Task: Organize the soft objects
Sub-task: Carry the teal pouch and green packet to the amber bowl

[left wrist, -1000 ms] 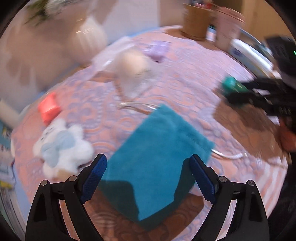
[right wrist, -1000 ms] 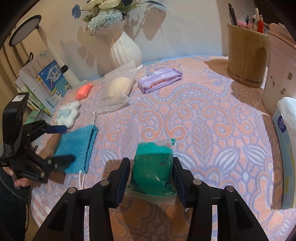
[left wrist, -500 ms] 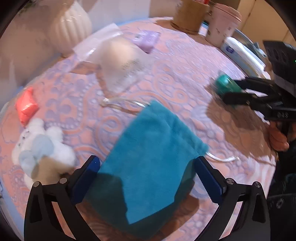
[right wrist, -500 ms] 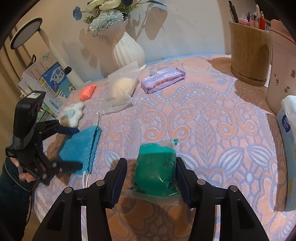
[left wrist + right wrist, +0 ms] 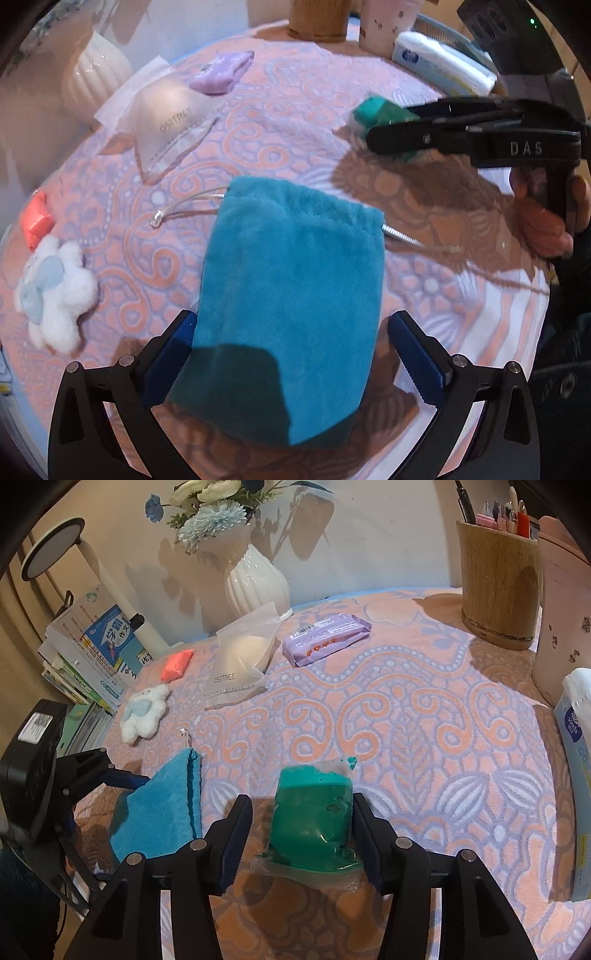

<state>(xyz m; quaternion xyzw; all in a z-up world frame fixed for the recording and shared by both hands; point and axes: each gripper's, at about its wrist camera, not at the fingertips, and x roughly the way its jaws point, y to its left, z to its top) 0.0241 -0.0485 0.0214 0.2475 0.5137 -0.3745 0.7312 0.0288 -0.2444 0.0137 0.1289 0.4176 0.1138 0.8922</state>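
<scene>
Since a second ago left gripper (image 5: pixel 291 354) has swung in over the teal velvet pouch (image 5: pixel 291 295) and its jaws have just been opening to full spread; pouch lies flat between them on the tabletop (image 5: pixel 406 709), pads not pressing, so released. Right gripper (image 5: pixel 299 834) jaws have just been opening too, wrapped green putty block (image 5: pixel 314 819) sits between them, near pad clear of it, not gripped

Risks: plush pile is slippery and limp, a flat pinch likely bunches both layers and keeps the mouth shut; silver drawstring (image 5: pixel 184 210) could snag a finger. Putty's crinkly film may slide or deform under squeeze. Fluffy white plush (image 5: pixel 55 291) and orange block (image 5: pixel 37 221) still loose
</scene>
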